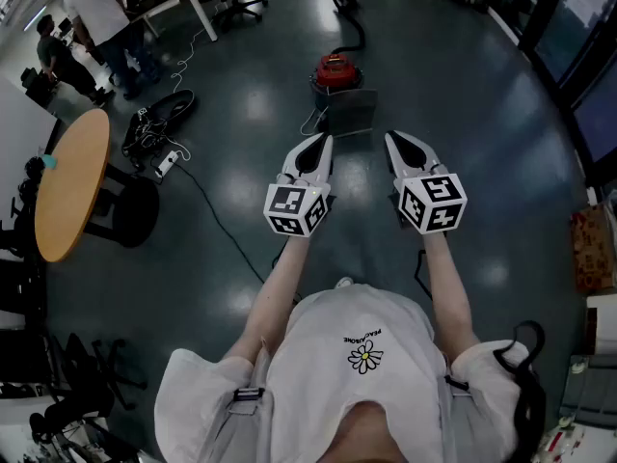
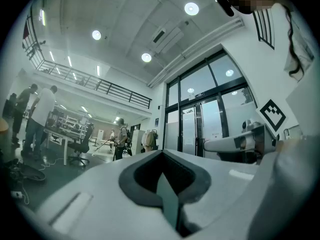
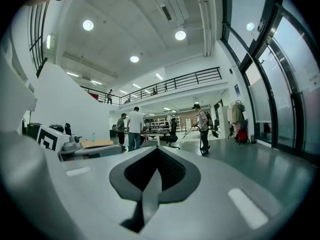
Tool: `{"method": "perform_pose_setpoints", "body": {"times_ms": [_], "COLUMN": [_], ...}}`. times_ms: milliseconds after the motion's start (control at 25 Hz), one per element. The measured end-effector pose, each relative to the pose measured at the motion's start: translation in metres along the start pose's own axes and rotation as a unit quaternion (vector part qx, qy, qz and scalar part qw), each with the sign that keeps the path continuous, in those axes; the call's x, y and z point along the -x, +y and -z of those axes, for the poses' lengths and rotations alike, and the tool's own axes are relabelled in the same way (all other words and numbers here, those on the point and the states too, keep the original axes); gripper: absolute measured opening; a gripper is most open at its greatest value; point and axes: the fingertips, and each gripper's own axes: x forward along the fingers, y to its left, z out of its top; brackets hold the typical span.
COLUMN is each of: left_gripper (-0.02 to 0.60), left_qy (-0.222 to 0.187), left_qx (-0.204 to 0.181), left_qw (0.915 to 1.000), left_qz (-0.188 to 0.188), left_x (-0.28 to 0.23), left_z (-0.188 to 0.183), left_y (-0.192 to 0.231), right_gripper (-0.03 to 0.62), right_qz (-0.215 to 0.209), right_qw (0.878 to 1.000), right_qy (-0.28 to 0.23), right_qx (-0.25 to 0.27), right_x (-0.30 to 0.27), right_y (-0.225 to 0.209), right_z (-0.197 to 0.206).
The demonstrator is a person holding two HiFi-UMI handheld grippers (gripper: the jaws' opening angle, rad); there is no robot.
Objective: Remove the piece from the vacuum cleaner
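Both arms held out level over a dark, glossy floor that reflects the ceiling lights. Left gripper: white moulded shell, black padded jaws pressed together into one pointed beak, nothing between them; its own view shows the same, with only a thin seam down the middle. Right gripper: same build, jaws also clenched tip to tip on nothing, as its own view shows. Each carries a white cube with black square markers. The vacuum cleaner sits on the floor well ahead of both beaks and untouched: a squat red canister with a black ribbed hose curving away behind it (the piece to remove cannot be made out). A grey boxy block stands just in front of it. At left, a round wooden tabletop and a tangle of black cables.
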Motion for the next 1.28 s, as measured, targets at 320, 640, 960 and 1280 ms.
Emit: {"method": "perform_pose_setpoints", "body": {"times_ms": [320, 640, 960, 1280], "left_gripper": [0.0, 0.0, 0.0, 0.0], "left_qy": [0.005, 0.022, 0.024, 0.031], "left_qx": [-0.008, -0.004, -0.005, -0.004], "left_qw": [0.9999, 0.9997, 0.9993, 0.9987], "left_qz": [-0.005, -0.011, -0.028, -0.041], "left_x": [-0.003, 0.004, 0.007, 0.015], "left_z": [-0.001, 0.014, 0.022, 0.035], "left_y": [0.004, 0.002, -0.006, -0.019], "right_gripper": [0.023, 0.023, 0.025, 0.025], "right_qz": [-0.003, -0.012, -0.049, -0.064], "right_qw": [1.0, 0.999, 0.998, 0.995], "right_qy": [0.004, 0.001, -0.009, 0.009], "right_qx": [-0.005, -0.031, -0.024, -0.072], "right_x": [-0.004, 0.0, 0.008, 0.014], "right_y": [-0.003, -0.003, -0.004, -0.02], "right_z": [0.005, 0.018, 0.022, 0.052]}}
